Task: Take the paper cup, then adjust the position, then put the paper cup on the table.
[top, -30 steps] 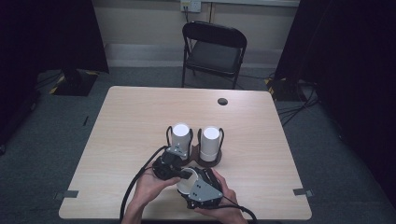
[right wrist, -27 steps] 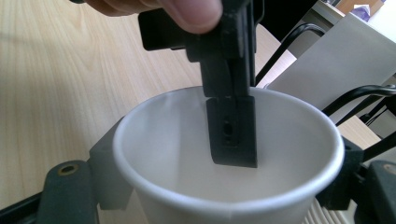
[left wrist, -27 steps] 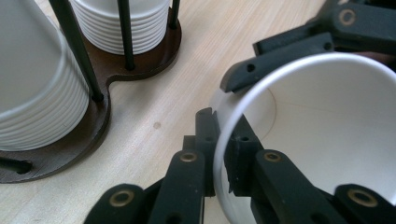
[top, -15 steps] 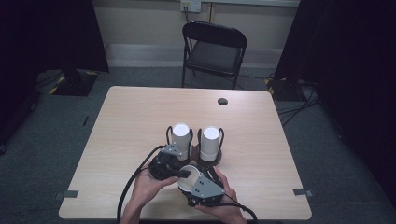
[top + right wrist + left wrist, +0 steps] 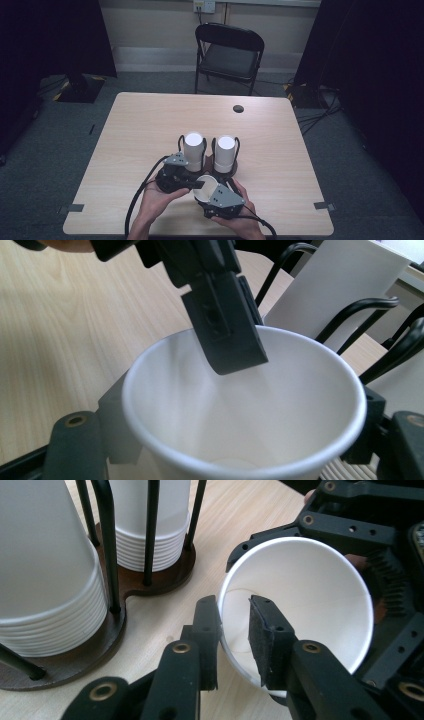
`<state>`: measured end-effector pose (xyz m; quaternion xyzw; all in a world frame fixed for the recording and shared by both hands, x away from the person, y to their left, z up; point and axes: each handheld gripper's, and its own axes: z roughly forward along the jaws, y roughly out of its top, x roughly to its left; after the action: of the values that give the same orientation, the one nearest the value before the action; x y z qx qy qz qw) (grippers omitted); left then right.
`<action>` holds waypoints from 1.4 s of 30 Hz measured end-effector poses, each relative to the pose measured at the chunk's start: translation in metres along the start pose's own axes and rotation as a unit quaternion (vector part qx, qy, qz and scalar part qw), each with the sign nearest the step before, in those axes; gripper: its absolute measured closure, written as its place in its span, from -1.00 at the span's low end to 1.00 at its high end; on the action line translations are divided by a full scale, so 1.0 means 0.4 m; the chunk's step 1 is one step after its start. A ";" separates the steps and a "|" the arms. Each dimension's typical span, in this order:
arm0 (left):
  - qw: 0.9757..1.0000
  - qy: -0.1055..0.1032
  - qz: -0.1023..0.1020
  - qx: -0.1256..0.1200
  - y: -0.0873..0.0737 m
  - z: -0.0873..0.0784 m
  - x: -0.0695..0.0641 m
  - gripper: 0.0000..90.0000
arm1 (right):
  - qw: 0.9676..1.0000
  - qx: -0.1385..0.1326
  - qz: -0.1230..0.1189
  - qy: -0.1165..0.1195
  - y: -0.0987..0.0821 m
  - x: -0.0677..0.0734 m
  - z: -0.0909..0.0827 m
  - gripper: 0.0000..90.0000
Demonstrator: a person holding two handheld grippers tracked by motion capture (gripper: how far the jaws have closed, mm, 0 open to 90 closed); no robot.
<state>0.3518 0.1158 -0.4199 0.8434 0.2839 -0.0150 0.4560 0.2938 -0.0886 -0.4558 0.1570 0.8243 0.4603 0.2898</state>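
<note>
A single white paper cup (image 5: 300, 610) sat between the two tools near the front edge of the worktop (image 5: 130, 130), just in front of a dark wooden cup holder (image 5: 150, 582) with black wire posts that carried two upturned stacks of cups (image 5: 194, 147); the right tongs (image 5: 212, 192) gripped the cup around its body, one jaw on each side of the wall, as the right gripper view showed the cup cradled between them with its mouth facing the camera; the left tongs (image 5: 234, 630) were pinched over the cup's rim, one jaw outside the wall and the padded jaw inside, closed on that thin edge.

The main risk, as I judged it, was crushing; paper walls give easily, and two grips pulling or squeezing against each other could have dented the rim or folded the body; a harder pinch at the rim might have creased it for good. A second risk was a slip; the rim hold covered little surface, so if the right tongs let go first the cup could have swung or dropped onto the worktop. The holder stood just beside the left tongs, so a careless sweep could have struck a wire post and tipped the stacks.
</note>
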 end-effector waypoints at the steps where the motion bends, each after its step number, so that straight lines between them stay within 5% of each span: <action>1: 1.000 0.000 -0.001 -0.003 -0.001 -0.001 -0.001 0.62 | 1.000 -0.001 0.004 0.001 -0.001 -0.003 0.000 -0.45; 6: 0.999 0.013 -0.015 -0.030 -0.011 -0.005 0.005 0.47 | 1.000 0.004 0.017 0.000 -0.007 -0.009 0.003 -0.45; 14: 0.996 0.036 -0.010 -0.078 -0.031 -0.021 -0.001 0.20 | 0.998 -0.001 0.065 -0.012 -0.030 -0.031 -0.012 -0.44; 21: 0.991 0.051 -0.026 -0.124 -0.054 -0.028 0.005 -0.03 | 0.995 -0.009 0.096 -0.027 -0.050 -0.055 -0.029 -0.44; 27: 0.988 0.076 -0.028 -0.134 -0.069 -0.030 0.009 -0.17 | 0.991 -0.024 0.130 -0.028 -0.062 -0.075 -0.049 -0.43; 32: 0.988 0.089 -0.023 -0.128 -0.082 -0.029 0.014 -0.27 | 0.987 -0.032 0.153 -0.040 -0.072 -0.099 -0.071 -0.42; 34: 0.982 0.111 -0.017 -0.149 -0.095 -0.034 0.010 -0.28 | 0.986 -0.036 0.159 -0.042 -0.077 -0.107 -0.076 -0.42; 35: 0.982 0.111 -0.017 -0.149 -0.095 -0.034 0.010 -0.30 | 0.986 -0.036 0.159 -0.042 -0.077 -0.107 -0.076 -0.42; 36: 0.978 0.120 -0.020 -0.167 -0.103 -0.039 0.006 -0.30 | 0.984 -0.040 0.166 -0.041 -0.080 -0.110 -0.080 -0.43; 38: 0.975 0.119 -0.030 -0.187 -0.115 -0.042 0.007 -0.32 | 0.982 -0.048 0.179 -0.041 -0.087 -0.117 -0.086 -0.43; 42: 0.973 0.128 -0.031 -0.187 -0.135 -0.042 0.011 -0.37 | 0.979 -0.050 0.193 -0.049 -0.099 -0.134 -0.096 -0.43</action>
<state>0.3250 0.1537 -0.4526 0.7285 0.3641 0.1326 0.5650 0.3121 -0.1633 -0.4559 0.3211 0.7394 0.5397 0.2426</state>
